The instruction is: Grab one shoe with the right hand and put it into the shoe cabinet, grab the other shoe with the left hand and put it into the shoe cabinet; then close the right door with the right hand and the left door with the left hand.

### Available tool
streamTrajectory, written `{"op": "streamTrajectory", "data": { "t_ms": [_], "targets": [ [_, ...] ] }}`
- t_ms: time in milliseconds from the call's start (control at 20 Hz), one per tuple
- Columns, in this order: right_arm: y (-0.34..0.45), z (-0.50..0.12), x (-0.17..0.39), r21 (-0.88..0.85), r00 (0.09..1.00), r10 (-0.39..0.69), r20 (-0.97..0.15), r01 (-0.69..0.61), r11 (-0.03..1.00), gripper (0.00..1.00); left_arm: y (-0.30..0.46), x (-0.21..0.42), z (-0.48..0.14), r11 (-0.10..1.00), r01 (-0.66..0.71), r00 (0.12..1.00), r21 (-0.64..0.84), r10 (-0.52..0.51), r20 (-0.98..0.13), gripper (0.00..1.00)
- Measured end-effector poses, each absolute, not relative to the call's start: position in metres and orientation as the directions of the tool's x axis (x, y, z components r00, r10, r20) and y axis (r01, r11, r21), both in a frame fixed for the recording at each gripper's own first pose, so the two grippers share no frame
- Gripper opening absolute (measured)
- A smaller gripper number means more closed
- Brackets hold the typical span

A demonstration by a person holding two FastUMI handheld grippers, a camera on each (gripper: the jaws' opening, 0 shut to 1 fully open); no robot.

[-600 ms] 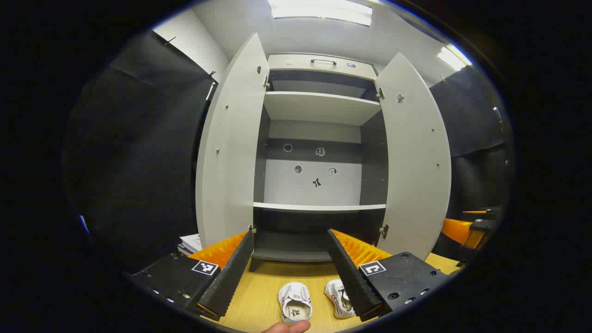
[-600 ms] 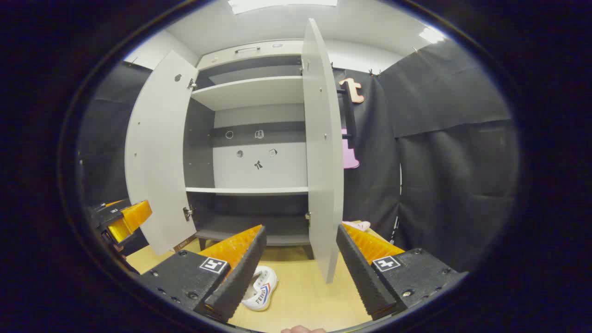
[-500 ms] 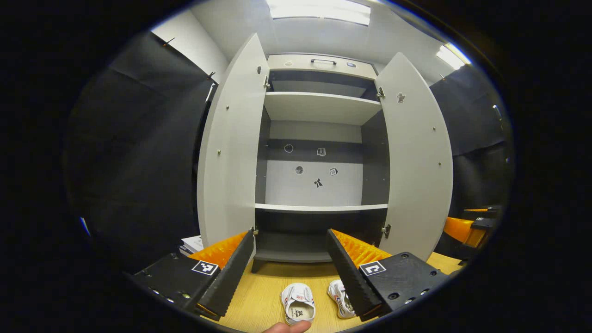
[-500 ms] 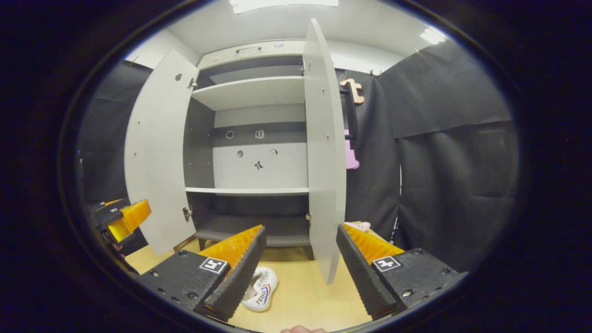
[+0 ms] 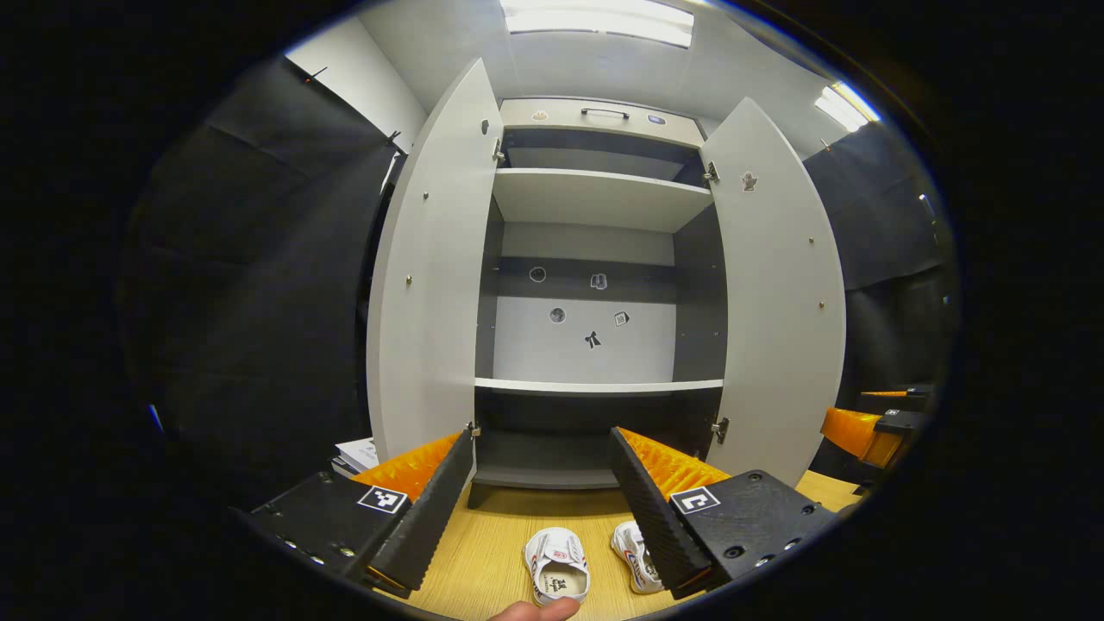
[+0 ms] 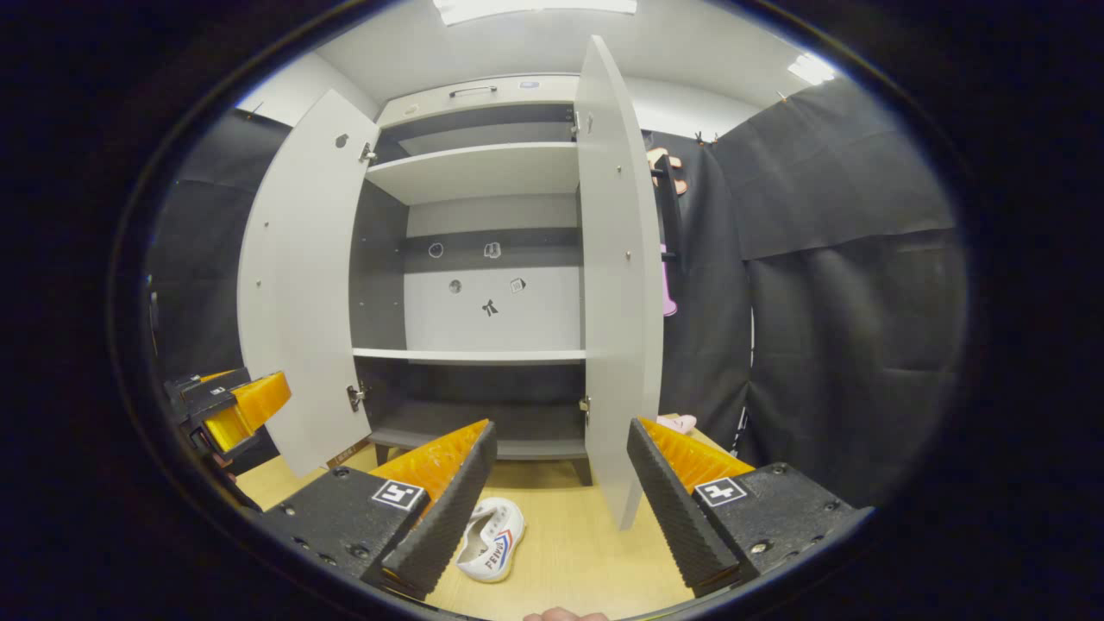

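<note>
Two small white shoes lie on the wooden floor before the open shoe cabinet (image 5: 595,198). In the left gripper view one shoe (image 5: 556,565) sits between my fingers' line and the other shoe (image 5: 632,556) is partly hidden behind the right finger. My left gripper (image 5: 542,504) is open, held above them. In the right gripper view one shoe (image 6: 492,539) lies beside the left finger of my right gripper (image 6: 561,500), which is open and empty. Both cabinet doors, left door (image 5: 427,267) and right door (image 5: 780,293), stand wide open. The shelves are bare.
The right door's edge (image 6: 617,285) stands close ahead of the right gripper. A stack of white papers (image 5: 354,453) lies left of the cabinet. A pink item (image 6: 677,423) rests on the floor past the right door. The left gripper (image 6: 228,410) appears at the left in the right gripper view.
The right gripper view has shifted slightly; the door and shoe sit a little further right in it. The left gripper has barely moved. Both grippers stay open.
</note>
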State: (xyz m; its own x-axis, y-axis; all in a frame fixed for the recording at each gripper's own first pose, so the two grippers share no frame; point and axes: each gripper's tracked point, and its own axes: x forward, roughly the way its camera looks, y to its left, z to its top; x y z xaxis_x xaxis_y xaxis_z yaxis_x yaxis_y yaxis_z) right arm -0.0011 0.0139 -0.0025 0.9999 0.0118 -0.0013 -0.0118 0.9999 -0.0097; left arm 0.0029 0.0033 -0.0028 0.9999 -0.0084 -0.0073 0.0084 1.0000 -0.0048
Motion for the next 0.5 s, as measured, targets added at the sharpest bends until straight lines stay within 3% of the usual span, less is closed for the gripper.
{"op": "streamTrajectory", "data": {
  "t_ms": [100,150,500],
  "targets": [
    [0.0128,-0.0037,-0.0008,-0.008,1.000,0.010,-0.003,-0.010,1.000,0.99,0.0036,0.0030,-0.0031,1.000,0.008,1.000,-0.004,-0.008,-0.008,0.95],
    [0.0123,-0.0037,-0.0012,-0.007,1.000,0.008,-0.005,-0.008,1.000,0.94,0.0037,0.0029,-0.0036,1.000,0.007,1.000,-0.004,-0.008,-0.007,0.95],
    [0.0103,-0.0040,-0.0030,-0.006,1.000,0.001,-0.007,-0.001,1.000,0.94,0.0031,0.0033,-0.0037,1.000,0.011,1.000,0.000,-0.011,-0.006,0.95]
  ]
}}
